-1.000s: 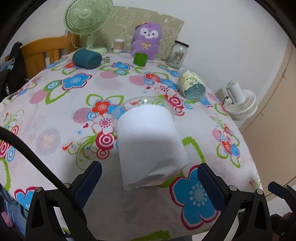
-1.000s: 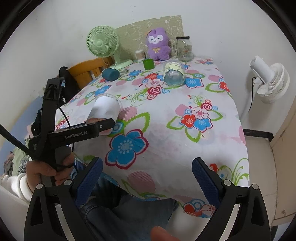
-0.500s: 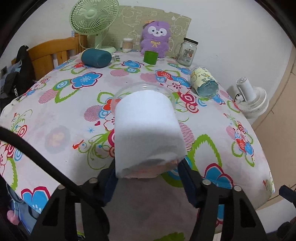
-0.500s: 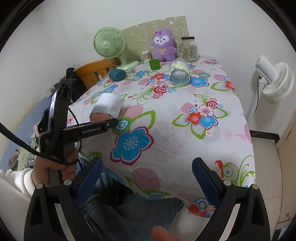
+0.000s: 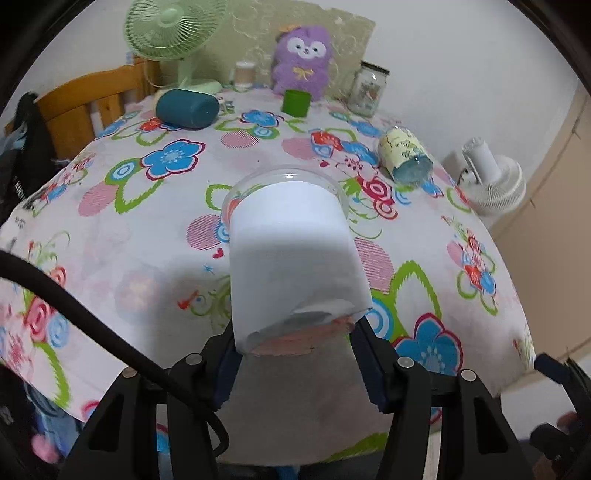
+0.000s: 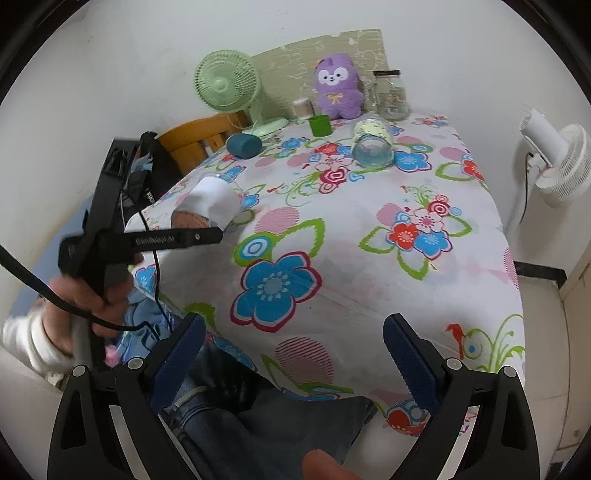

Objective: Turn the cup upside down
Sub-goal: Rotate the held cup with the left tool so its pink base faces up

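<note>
The cup (image 5: pixel 291 251) is a clear glass wrapped in white, with a pinkish base. It lies tilted on its side, mouth pointing away from me over the flowered tablecloth (image 5: pixel 122 236). My left gripper (image 5: pixel 295 332) is shut on its base end, one finger on each side. In the right wrist view the same cup (image 6: pixel 216 201) shows near the table's left edge, with the left gripper (image 6: pixel 173 238) held by a hand. My right gripper (image 6: pixel 293 328) stands open over the table's front edge with nothing between its fingers.
A teal cup (image 5: pixel 186 108) and a yellow-labelled jar (image 5: pixel 404 155) lie on their sides farther back. A green cup (image 5: pixel 296 102), a glass jar (image 5: pixel 371 89), a purple plush (image 5: pixel 303 55) and a green fan (image 5: pixel 173 29) stand at the far edge. A white fan (image 5: pixel 493 182) stands right of the table.
My left gripper moved forward from open and shut around the cup's base end. The right gripper stayed open and drifted only slightly.
</note>
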